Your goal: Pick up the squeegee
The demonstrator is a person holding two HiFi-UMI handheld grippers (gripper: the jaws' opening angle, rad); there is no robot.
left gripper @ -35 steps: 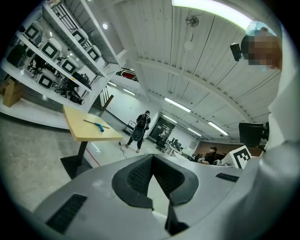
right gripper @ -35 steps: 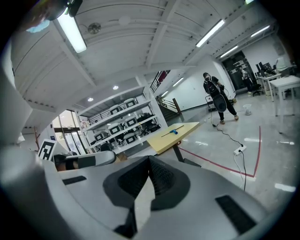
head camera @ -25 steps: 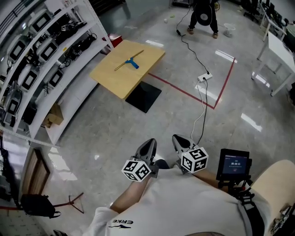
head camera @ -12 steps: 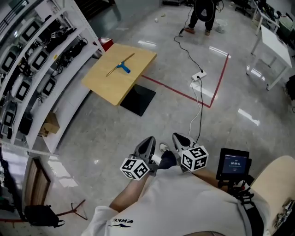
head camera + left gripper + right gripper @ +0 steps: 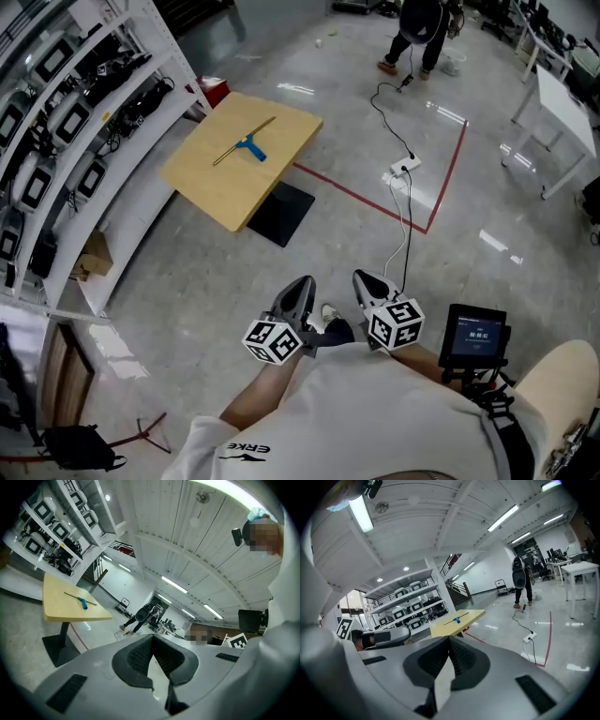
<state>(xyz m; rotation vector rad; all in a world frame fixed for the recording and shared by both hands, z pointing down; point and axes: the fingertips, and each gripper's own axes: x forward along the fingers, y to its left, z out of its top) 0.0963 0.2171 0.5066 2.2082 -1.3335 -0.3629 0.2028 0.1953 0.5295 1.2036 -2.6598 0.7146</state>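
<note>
Workshop floor, bench upper left w/ squeegee | prob light, stiff; grip thin handle nr blue head | left tool, right tool both clenched, empty

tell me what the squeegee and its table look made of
Squeegee: blue head looks like plastic; the thin tan handle could be wood or metal, too small to tell. Table: pale wood-look top, matte, probably laminate; flat black base, likely painted metal.
</note>
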